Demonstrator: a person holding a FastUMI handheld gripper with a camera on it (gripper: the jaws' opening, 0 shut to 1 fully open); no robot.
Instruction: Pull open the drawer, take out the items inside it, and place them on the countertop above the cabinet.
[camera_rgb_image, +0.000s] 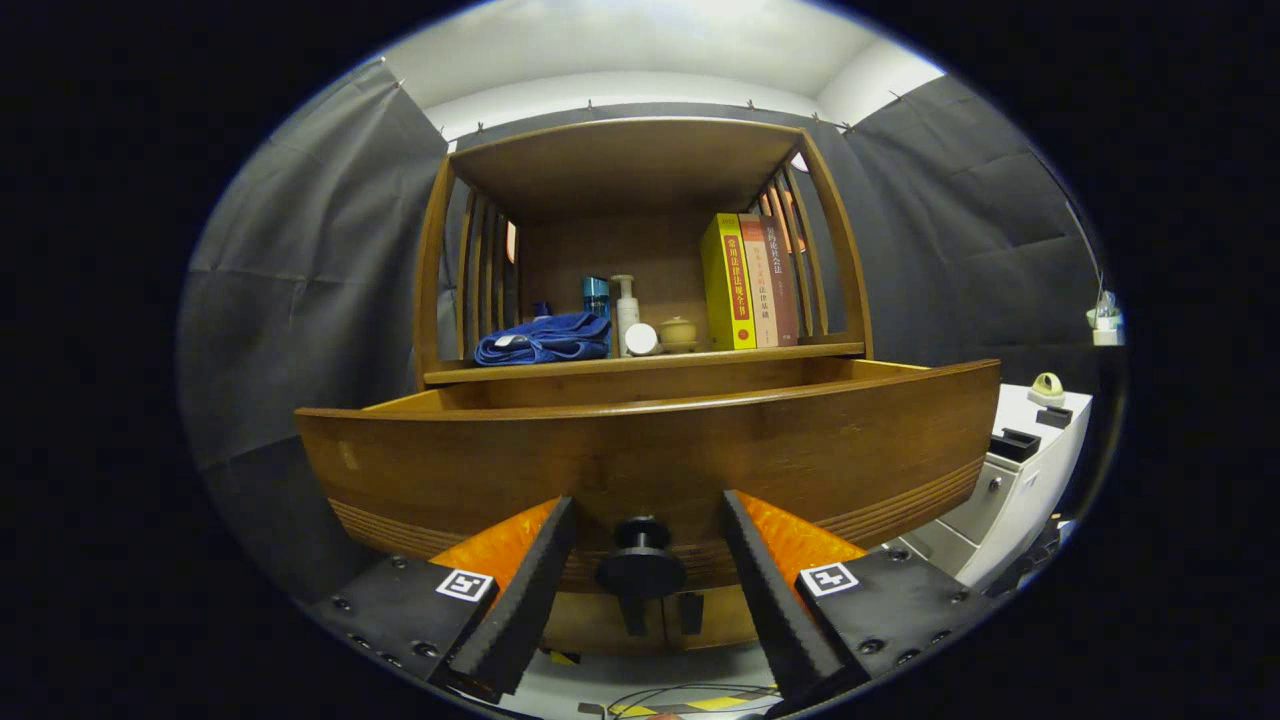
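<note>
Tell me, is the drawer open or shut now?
Open. The drawer front stands out ahead of the cabinet, its side walls visible behind it. The gripper jaws are apart around the knob, not pressing it.

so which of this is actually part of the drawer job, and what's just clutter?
Job:
- drawer, pulled out
- its knob, between the open gripper's fingers, untouched
- countertop above the drawer
- drawer contents: hidden behind the front

Lying about:
- blue cloth
- bottles
- small pot
- books
- white unit beside the cabinet
</note>
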